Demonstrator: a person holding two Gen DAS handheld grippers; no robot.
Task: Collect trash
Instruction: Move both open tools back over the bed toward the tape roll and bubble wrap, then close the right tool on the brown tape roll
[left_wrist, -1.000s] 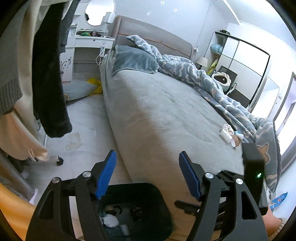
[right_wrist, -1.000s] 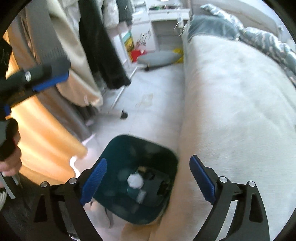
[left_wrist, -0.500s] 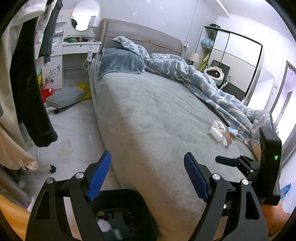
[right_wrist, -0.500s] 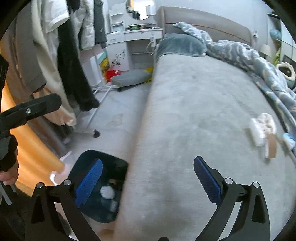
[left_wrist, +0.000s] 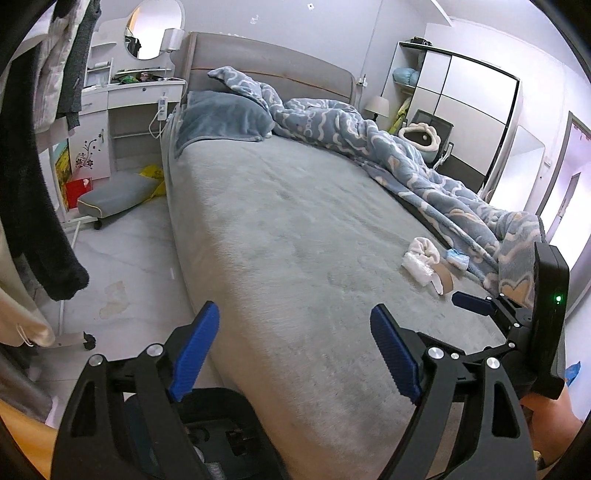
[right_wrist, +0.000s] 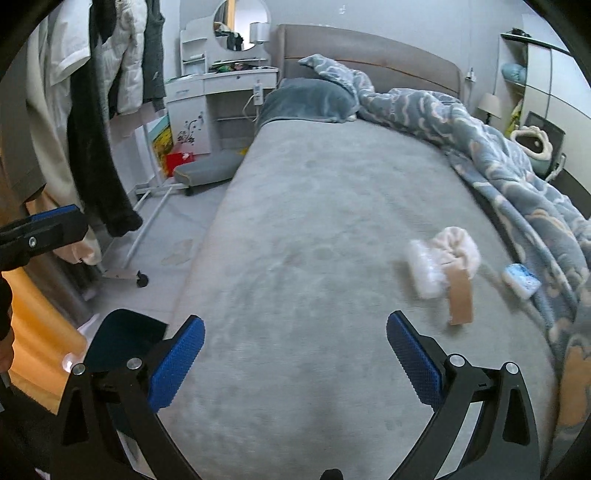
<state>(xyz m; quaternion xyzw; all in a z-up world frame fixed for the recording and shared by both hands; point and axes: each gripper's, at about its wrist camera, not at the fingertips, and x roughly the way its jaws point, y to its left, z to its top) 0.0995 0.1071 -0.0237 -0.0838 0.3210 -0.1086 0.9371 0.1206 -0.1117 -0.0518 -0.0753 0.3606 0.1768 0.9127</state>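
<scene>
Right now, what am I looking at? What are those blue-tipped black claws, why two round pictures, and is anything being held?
No robot here: a person holds a two-finger gripper in each hand, each with a wide-angle camera looking along its fingers. That is why the pictures look round.

One picture is from the left gripper, the other from the right gripper. Both are open and hold nothing.

They look over a grey bed with a blue blanket pushed to one side. On the bed lies the trash: a white wad, a cardboard piece, a pale bundle and a small blue packet. A dark bin stands on the floor beside the bed. In the left picture, the right gripper shows at the right edge.
</scene>
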